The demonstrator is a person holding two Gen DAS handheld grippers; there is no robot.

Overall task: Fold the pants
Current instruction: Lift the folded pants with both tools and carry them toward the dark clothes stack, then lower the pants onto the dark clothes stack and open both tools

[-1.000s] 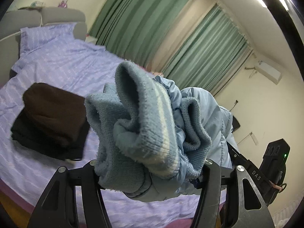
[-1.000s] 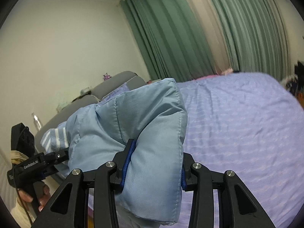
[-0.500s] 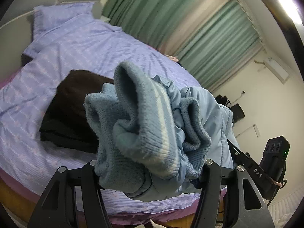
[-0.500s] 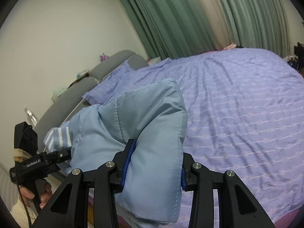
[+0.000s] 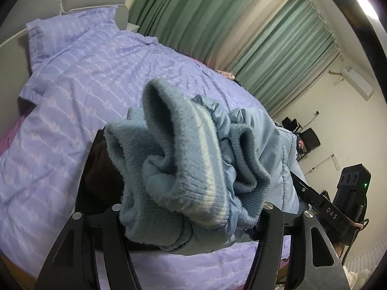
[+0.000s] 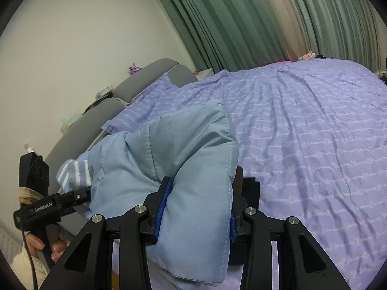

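I hold light blue padded pants [image 5: 261,145] in the air above a bed. My left gripper [image 5: 191,220] is shut on the bunched ribbed waistband or cuff end [image 5: 183,159], which has a pale stripe. My right gripper [image 6: 196,207] is shut on a thick fold of the same pants [image 6: 193,159]. The left gripper also shows at the left of the right wrist view [image 6: 60,200], gripping the striped knit end [image 6: 72,174]. The right gripper shows at the right of the left wrist view [image 5: 324,207].
A bed with a lilac patterned cover [image 6: 314,133] lies below. A stack of dark folded clothes [image 5: 101,176] sits on it, mostly hidden behind the pants. A grey headboard [image 6: 145,79], a pillow [image 5: 70,31] and green curtains [image 5: 200,14] lie beyond.
Both grippers have tilted down and moved over the bed with the pants. The dark clothes stack has slid behind the held pants in the left wrist view.
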